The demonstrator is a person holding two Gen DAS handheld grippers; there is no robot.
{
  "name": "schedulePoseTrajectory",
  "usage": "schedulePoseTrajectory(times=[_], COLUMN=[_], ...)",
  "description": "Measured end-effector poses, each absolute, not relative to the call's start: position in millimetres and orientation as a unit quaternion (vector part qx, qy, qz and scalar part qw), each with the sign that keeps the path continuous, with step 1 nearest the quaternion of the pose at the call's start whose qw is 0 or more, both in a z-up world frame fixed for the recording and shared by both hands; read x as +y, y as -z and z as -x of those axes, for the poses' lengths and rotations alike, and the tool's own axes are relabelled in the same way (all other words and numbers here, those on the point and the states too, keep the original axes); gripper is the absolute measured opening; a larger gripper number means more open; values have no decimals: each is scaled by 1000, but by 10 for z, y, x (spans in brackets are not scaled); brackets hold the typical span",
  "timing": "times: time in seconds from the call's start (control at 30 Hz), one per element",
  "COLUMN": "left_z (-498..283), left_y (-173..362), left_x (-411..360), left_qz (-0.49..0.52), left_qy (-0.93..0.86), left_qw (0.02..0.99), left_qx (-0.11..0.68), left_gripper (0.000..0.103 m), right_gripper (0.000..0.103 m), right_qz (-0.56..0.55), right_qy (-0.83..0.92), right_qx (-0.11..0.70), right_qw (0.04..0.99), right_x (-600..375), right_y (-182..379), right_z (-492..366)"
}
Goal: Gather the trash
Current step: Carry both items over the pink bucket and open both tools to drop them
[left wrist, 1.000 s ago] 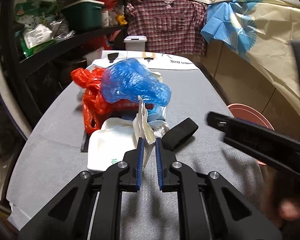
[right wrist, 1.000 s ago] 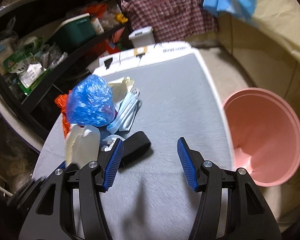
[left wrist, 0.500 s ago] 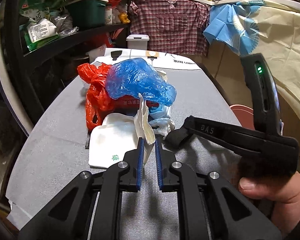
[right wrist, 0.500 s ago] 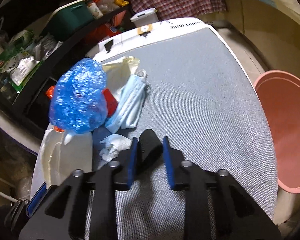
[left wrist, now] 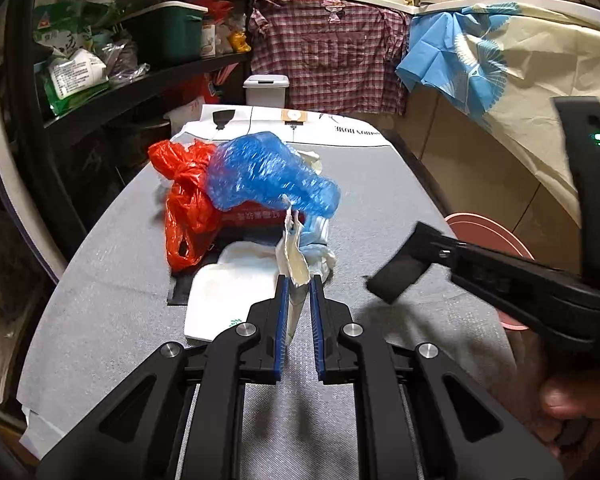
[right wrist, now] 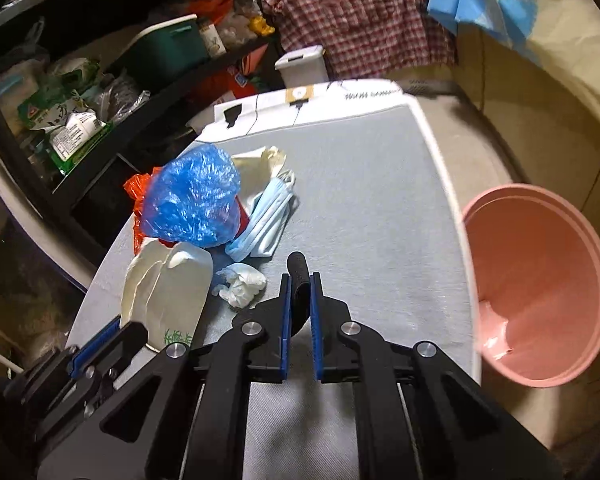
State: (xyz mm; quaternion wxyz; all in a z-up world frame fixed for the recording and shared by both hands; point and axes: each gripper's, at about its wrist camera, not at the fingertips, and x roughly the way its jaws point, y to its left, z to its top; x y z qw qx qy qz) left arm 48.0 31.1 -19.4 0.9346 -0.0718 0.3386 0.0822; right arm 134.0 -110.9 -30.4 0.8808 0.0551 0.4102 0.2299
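My left gripper (left wrist: 299, 280) is shut on a white paper bag (left wrist: 236, 280) that lies on the grey table (left wrist: 112, 280). My right gripper (right wrist: 299, 280) is shut on a black strap (right wrist: 299, 276) and holds it off the table; the strap also shows in the left wrist view (left wrist: 396, 276). Behind lie a blue plastic bag (left wrist: 268, 176), a red plastic bag (left wrist: 184, 216), blue face masks (right wrist: 268, 220), a crumpled tissue (right wrist: 240, 286) and cream gloves (right wrist: 264, 160). A pink bin (right wrist: 540, 292) stands right of the table.
Dark shelves (left wrist: 100, 92) with bags and a green box run along the left. A white lidded bin (left wrist: 266, 88) and a plaid shirt (left wrist: 328, 48) are beyond the far table end. A cream cloth (left wrist: 520, 80) hangs at the right.
My right gripper shut on the black strap, then lifted it off the table and drew back to the right. My left gripper kept its hold on the white bag.
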Motion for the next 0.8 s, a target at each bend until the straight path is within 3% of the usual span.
schedulePoseTrajectory(times=[0.8], left_z=[-220], left_y=[-266], left_x=[-132], left_qz=[38], left_qy=[-31], left_qw=[949], left_qx=[311], left_gripper=[9], right_gripper=[9], right_qz=[-16], right_qy=[-149], right_qx=[297], right_qw=[943], right_x=[-2450], right_y=[-673], right_z=[-784])
